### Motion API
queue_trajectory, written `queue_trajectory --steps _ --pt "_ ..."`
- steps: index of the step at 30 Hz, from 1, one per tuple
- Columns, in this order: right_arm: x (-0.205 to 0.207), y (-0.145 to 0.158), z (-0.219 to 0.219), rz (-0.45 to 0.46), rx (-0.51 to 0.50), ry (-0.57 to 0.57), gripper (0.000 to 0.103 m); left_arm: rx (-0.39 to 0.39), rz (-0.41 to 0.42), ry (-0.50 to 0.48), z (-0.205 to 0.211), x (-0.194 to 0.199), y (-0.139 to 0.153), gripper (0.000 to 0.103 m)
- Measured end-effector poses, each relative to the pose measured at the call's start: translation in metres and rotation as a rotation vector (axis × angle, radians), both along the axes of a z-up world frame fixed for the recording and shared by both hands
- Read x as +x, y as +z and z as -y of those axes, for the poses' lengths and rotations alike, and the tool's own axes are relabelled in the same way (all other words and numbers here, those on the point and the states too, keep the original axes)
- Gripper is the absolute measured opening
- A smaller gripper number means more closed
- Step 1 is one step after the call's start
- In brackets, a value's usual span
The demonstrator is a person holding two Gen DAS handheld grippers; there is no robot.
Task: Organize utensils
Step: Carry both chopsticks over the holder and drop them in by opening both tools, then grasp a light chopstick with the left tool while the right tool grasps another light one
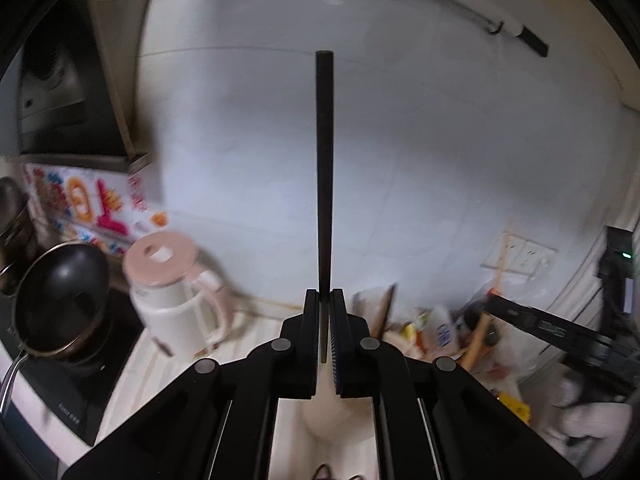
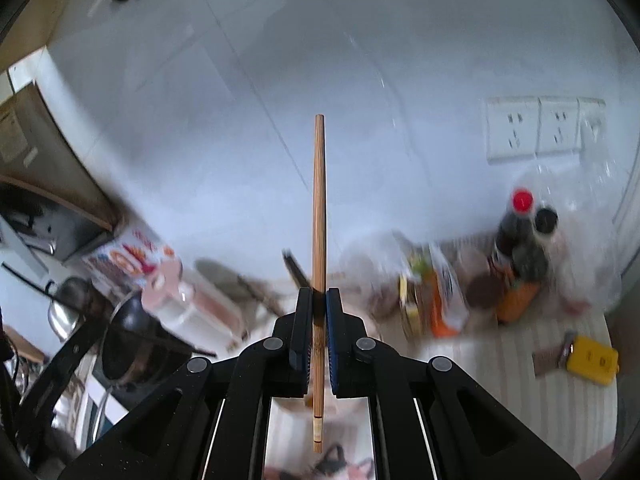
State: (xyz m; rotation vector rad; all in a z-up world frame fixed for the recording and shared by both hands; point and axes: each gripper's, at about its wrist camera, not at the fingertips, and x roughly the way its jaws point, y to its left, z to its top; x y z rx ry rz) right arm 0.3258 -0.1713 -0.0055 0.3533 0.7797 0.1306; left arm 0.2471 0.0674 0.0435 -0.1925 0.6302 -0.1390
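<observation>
Left gripper point(image 1: 324, 300) clamped on a slim matte black chopstick point(image 1: 324, 168) pointing straight ahead from between its fingers, right gripper point(image 2: 319, 300) pinching a light-brown wooden chopstick point(image 2: 319, 208), grained, pale-banded end trailing behind the pads

Black chopstick point(image 1: 323, 184) upright; wooden chopstick point(image 2: 319, 240) upright

Matte black plastic two-finger grippers

The left gripper point(image 1: 324, 308) and right gripper point(image 2: 319, 308) share angular black linkage arms with round grey pivot screws; flat black fingers point(image 2: 334, 340) carry blue ribbed inner pads.
</observation>
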Motion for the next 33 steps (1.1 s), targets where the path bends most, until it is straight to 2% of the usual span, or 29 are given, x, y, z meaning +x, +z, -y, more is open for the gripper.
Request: queue_trajectory --steps 3,7,11,16,20,21,22,23,25,26,27,29,31,32,33 --pt "0.022 0.008 0.000 0.035 -0.005 -0.028 0.007 -0.004 0.005 -0.041 0.018 0.014 0.007 0.003" --pt "0.051 -0.003 0.003 0.060 0.010 -0.076 0.007 0.004 -0.029 -0.085 0.043 0.038 -0.004 0.003" --pt "0.069 -0.025 0.003 0.093 0.008 -0.115 0.007 0.018 -0.106 -0.122 0.065 0.063 -0.034 0.003" --pt "0.076 -0.046 0.002 0.123 -0.015 -0.130 0.007 0.015 -0.246 -0.158 0.074 0.091 -0.080 0.003" --pt "0.078 -0.062 -0.001 0.063 -0.037 -0.053 0.008 0.012 -0.320 -0.152 0.069 0.093 -0.086 0.005" --pt "0.077 -0.062 0.001 0.052 -0.039 -0.046 0.009 0.000 -0.333 -0.145 0.067 0.091 -0.083 0.005" --pt "0.076 -0.062 0.003 0.037 -0.037 -0.039 0.020 -0.004 -0.333 -0.138 0.063 0.088 -0.076 0.008" --pt "0.073 -0.060 0.009 0.019 -0.024 -0.039 0.043 0.003 -0.321 -0.131 0.061 0.086 -0.070 0.012" --pt "0.065 -0.051 0.019 0.016 -0.004 -0.053 0.062 0.032 -0.285 -0.105 0.056 0.078 -0.053 0.037" --pt "0.059 -0.046 0.026 0.024 0.008 -0.062 0.062 0.047 -0.268 -0.092 0.055 0.074 -0.045 0.063" --pt "0.053 -0.039 0.033 0.029 0.015 -0.071 0.062 0.055 -0.241 -0.071 0.050 0.068 -0.036 0.078" --pt "0.039 -0.026 0.045 0.030 0.021 -0.093 0.062 0.063 -0.211 -0.039 0.040 0.062 -0.029 0.083" --pt "0.024 -0.017 0.057 0.031 0.012 -0.120 0.066 0.087 -0.200 -0.008 0.031 0.055 -0.028 0.094" --pt "0.015 -0.015 0.062 0.023 -0.001 -0.139 0.068 0.104 -0.203 0.014 0.030 0.053 -0.029 0.103" --pt "0.007 -0.014 0.069 0.020 0.003 -0.149 0.069 0.118 -0.203 0.030 0.028 0.047 -0.030 0.103"
